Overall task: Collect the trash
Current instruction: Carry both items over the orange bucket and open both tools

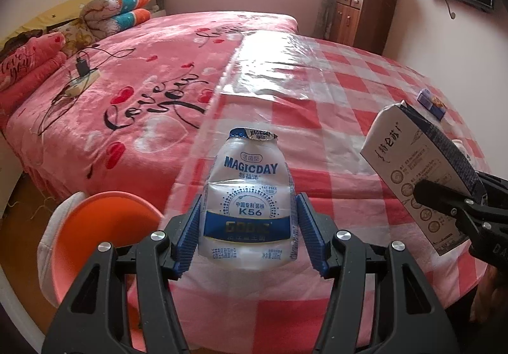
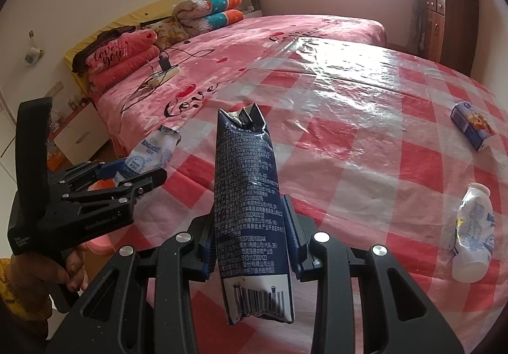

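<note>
My left gripper [image 1: 249,223] is shut on a white and blue MAGICDAY drink bottle [image 1: 247,195], held upright above the table's near edge; it also shows in the right wrist view [image 2: 149,154]. My right gripper [image 2: 250,227] is shut on a dark blue and white milk carton [image 2: 247,195], which shows at the right in the left wrist view [image 1: 419,176]. Another white bottle [image 2: 473,233] lies on its side on the checked table [image 2: 365,147] at the right. A small blue carton [image 2: 473,128] lies farther back right, also in the left wrist view [image 1: 431,103].
An orange bin with a white liner [image 1: 95,243] stands on the floor left of the table, below my left gripper. A pink bed [image 1: 127,84] with a power strip [image 1: 82,81] lies behind. A wooden cabinet [image 1: 362,20] stands at the back right.
</note>
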`<state>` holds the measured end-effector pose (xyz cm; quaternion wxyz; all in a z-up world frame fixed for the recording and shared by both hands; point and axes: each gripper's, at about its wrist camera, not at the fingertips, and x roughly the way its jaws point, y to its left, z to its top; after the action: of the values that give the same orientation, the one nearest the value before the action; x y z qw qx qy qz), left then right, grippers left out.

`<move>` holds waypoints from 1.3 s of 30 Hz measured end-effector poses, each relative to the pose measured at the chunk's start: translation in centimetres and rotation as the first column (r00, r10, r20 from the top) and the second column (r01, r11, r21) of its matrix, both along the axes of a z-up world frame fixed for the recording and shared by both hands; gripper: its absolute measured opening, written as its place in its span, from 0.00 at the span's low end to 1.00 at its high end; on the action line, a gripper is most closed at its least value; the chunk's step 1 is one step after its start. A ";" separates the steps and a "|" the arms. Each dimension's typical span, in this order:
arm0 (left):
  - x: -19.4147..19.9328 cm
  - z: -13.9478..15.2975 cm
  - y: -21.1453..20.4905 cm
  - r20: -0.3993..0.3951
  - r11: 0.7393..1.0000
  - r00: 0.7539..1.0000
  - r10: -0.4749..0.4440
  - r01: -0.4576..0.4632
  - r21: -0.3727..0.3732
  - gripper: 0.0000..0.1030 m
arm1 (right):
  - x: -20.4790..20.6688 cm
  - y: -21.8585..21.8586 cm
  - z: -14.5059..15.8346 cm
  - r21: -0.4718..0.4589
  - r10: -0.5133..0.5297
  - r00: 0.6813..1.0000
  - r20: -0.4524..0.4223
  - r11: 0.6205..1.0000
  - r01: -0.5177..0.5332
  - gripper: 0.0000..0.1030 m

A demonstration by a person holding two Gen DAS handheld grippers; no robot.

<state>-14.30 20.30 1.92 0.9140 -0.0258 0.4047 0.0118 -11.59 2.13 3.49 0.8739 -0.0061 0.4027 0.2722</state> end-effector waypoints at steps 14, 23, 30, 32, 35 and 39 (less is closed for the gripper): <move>-1.8 0.6 5.1 0.009 0.992 0.993 0.120 -0.120 0.037 0.57 | -0.5 4.7 2.0 0.006 0.113 0.994 -0.006 0.994 -0.113 0.36; -3.1 -0.1 8.8 -0.007 0.978 0.980 0.200 -0.200 0.055 0.57 | -0.9 9.1 3.0 0.001 0.208 0.978 -0.009 0.978 -0.208 0.36; -4.0 -0.9 11.3 -0.022 0.964 0.967 0.255 -0.253 0.081 0.57 | -1.6 12.9 3.3 0.006 0.286 0.958 -0.025 0.958 -0.286 0.36; -4.3 -1.3 12.0 -0.030 0.960 0.963 0.269 -0.265 0.091 0.57 | -1.7 13.9 3.3 0.007 0.307 0.951 -0.031 0.952 -0.306 0.36; -4.6 -1.8 12.6 -0.041 0.954 0.957 0.288 -0.283 0.098 0.57 | -2.0 15.5 3.3 0.009 0.338 0.940 -0.038 0.941 -0.338 0.36; -5.0 -2.5 13.7 -0.056 0.945 0.947 0.316 -0.310 0.102 0.57 | -2.1 17.2 3.1 0.015 0.368 0.928 -0.052 0.930 -0.368 0.36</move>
<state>-19.30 33.96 -0.55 0.8857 -0.0474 0.4268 0.1763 -13.71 19.29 6.57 0.7962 -0.0720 0.4171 0.4323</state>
